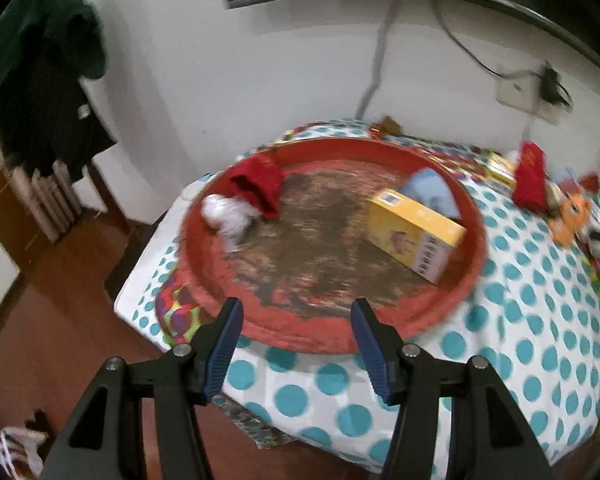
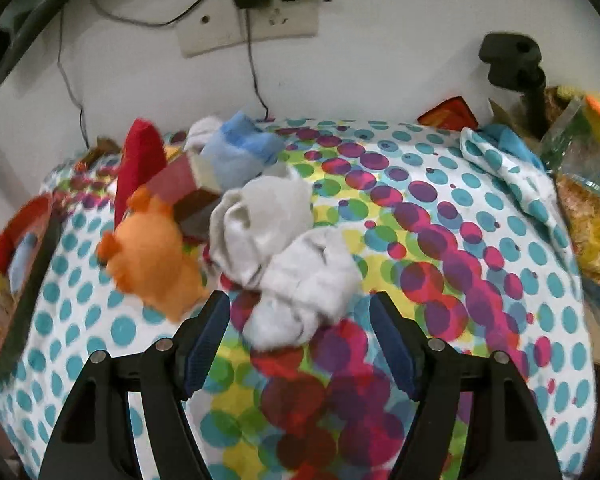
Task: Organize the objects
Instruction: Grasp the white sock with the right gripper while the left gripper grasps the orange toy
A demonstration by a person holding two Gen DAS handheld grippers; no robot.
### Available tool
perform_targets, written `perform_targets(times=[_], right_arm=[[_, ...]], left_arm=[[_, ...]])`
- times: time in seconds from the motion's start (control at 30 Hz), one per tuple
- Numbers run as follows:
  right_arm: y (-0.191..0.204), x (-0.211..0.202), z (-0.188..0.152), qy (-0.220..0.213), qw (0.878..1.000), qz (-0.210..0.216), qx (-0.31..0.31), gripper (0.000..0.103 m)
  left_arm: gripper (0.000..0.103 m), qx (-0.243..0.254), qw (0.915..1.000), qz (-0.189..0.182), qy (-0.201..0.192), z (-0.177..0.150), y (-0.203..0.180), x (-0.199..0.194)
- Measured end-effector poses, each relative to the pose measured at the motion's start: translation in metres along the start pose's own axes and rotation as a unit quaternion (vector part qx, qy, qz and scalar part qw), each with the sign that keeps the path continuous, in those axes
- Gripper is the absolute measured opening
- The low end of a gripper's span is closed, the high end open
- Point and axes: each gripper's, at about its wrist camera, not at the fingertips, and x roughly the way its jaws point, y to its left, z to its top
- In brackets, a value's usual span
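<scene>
A round red tray (image 1: pixel 474 272) lies on the dotted cloth and holds a red sock (image 1: pixel 258 188), a white balled sock (image 1: pixel 226 214), a yellow box (image 1: pixel 414 232) and a pale blue sock (image 1: pixel 430 192). My left gripper (image 1: pixel 296 312) hovers open over the tray's near rim, nothing between its fingers. In the right wrist view, my right gripper (image 2: pixel 300 312) stands open just in front of a pile of grey-white socks (image 2: pixel 284 256), not touching them. An orange plush toy (image 2: pixel 152 252), a red sock (image 2: pixel 138 164), a brown box (image 2: pixel 180 188) and a blue sock (image 2: pixel 236 152) lie beyond.
The wall with a socket plate (image 2: pixel 248 24) and cables backs the table. A black clamp stand (image 2: pixel 516 68), packets (image 2: pixel 588 208) and a folded dotted cloth (image 2: pixel 504 164) crowd the right side. A wooden floor (image 1: pixel 60 300) drops off left of the table, with dark clothes (image 1: pixel 48 80) hanging there.
</scene>
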Motion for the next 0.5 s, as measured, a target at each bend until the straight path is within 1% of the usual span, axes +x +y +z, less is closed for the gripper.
perform_targets(times=[0.07,0.13,0.17,0.23,0.3,0.33,0.43,0.5], right_arm=[[-0.006,0.006,0.004,-0.001,1.000,0.007,0.014,0.066],[-0.009,0.014,0.005,0.010,1.000,0.014,0.014,0.048],[-0.010,0.019,0.004,0.018,1.000,0.017,0.013,0.047],[-0.012,0.018,0.003,0.009,1.000,0.016,0.004,0.036],[-0.015,0.014,0.000,0.006,1.000,0.017,-0.004,0.033],[-0.017,0.011,-0.001,0.004,1.000,0.009,-0.008,0.032],[-0.031,0.004,-0.006,-0.001,1.000,-0.018,-0.021,0.032],[-0.045,0.000,-0.010,-0.003,0.999,-0.033,-0.025,0.032]], left_arm=[[0.058,0.020,0.9998,0.002,0.001,0.001,-0.015,-0.003],[0.058,0.033,0.9994,-0.004,0.000,0.003,-0.028,-0.006],[0.058,0.042,0.9991,-0.010,-0.001,0.005,-0.038,-0.008],[0.058,0.055,0.9981,-0.026,-0.003,0.008,-0.057,-0.011],[0.058,0.067,0.9972,-0.034,-0.005,0.012,-0.077,-0.013],[0.058,0.070,0.9968,-0.037,-0.010,0.014,-0.087,-0.015],[0.061,0.093,0.9920,-0.083,-0.016,0.016,-0.126,-0.017],[0.061,0.120,0.9859,-0.117,-0.012,0.016,-0.157,-0.015]])
